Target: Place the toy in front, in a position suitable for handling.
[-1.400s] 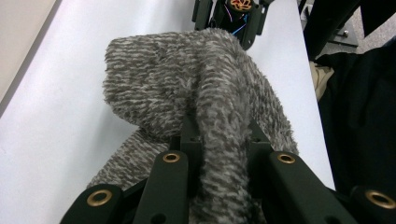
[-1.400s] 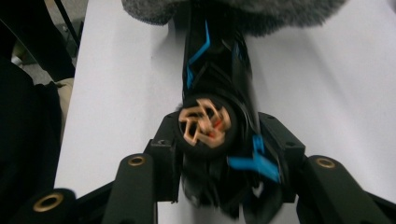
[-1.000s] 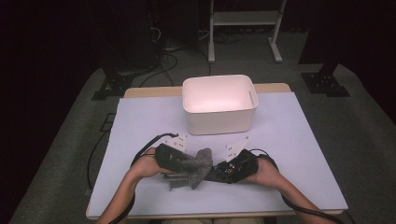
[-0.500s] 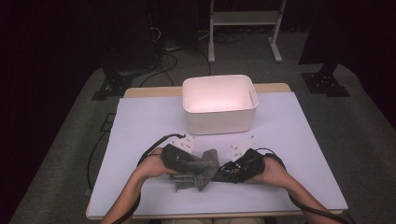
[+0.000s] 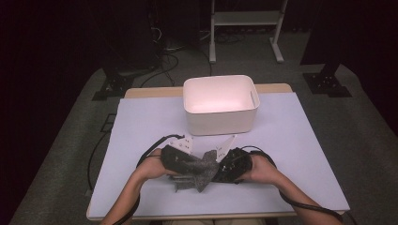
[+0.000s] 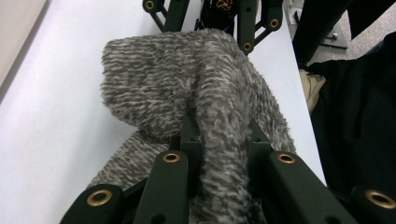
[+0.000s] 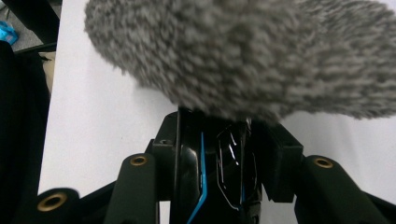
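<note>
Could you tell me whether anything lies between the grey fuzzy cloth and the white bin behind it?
Nothing visible does. The grey fuzzy cloth is pinched in the left claw, and only bare table separates it from the white bin, whose top is open.

Black left claw (image 5: 185,164) and right claw (image 5: 225,168), brass-coloured rivets, pale three-cornered top plates, trailing black cables, bare forearms

grey cloth (image 5: 197,171) between both tools, white bin (image 5: 220,104)

white bin (image 5: 220,105), lavender table (image 5: 300,140), metal rack (image 5: 244,18)
</note>
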A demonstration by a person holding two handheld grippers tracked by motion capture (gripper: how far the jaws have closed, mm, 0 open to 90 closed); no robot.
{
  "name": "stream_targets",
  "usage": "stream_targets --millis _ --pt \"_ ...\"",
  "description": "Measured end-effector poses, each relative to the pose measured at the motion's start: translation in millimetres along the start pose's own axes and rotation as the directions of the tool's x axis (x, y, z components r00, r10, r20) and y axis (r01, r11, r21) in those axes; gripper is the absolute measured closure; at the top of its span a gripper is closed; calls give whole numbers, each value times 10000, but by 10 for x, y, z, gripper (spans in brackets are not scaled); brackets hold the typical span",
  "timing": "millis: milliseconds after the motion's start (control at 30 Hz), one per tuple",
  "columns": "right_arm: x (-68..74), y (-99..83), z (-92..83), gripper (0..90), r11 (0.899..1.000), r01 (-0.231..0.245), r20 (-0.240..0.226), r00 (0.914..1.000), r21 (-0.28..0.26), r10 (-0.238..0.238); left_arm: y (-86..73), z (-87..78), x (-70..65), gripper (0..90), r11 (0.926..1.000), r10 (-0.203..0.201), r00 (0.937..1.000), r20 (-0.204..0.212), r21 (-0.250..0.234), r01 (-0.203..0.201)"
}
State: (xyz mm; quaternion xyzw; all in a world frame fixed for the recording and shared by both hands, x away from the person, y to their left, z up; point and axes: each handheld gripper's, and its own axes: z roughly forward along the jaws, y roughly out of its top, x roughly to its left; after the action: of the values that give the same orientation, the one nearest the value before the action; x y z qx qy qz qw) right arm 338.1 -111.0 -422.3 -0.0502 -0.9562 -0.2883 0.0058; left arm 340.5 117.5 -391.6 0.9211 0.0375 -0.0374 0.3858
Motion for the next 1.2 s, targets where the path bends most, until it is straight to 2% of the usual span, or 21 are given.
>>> stream_targets --millis 300,567,667,867,967,1000,1100,1200 --pt "10 -15 2 556 9994 90 229 9997 -337 -82 -210 -207 4 759 9986 -500 9978 -444 -187 493" --pt "-45 -23 -99 556 9910 -209 165 9996 -1320 233 -409 -334 24 758 9938 -1023 9925 -670 -502 990" --pt "-50 -36 -125 557 9852 -354 95 9993 -1676 375 -433 -339 39 759 9924 -1095 9923 -578 -629 1058" --pt "-34 -20 -128 557 9735 -368 -7 9993 -2255 377 -234 -238 5 761 9953 -637 9972 -382 -761 606" --pt "-31 -20 -171 557 9690 -296 131 9993 -2455 339 -135 -299 -1 762 9945 -479 9977 -478 -951 432" --pt "-37 -26 -199 558 9641 -432 55 9989 -2621 462 -96 -328 -5 762 9938 -416 9978 -521 -1052 360" --pt "-51 -12 -282 557 9512 -415 101 9989 -3058 469 50 -423 -23 762 9951 -101 9973 -729 -986 29" --pt "-53 -3 -321 557 9398 -493 27 9986 -3383 533 184 -504 -51 761 9934 188 9965 -816 -1115 -279"
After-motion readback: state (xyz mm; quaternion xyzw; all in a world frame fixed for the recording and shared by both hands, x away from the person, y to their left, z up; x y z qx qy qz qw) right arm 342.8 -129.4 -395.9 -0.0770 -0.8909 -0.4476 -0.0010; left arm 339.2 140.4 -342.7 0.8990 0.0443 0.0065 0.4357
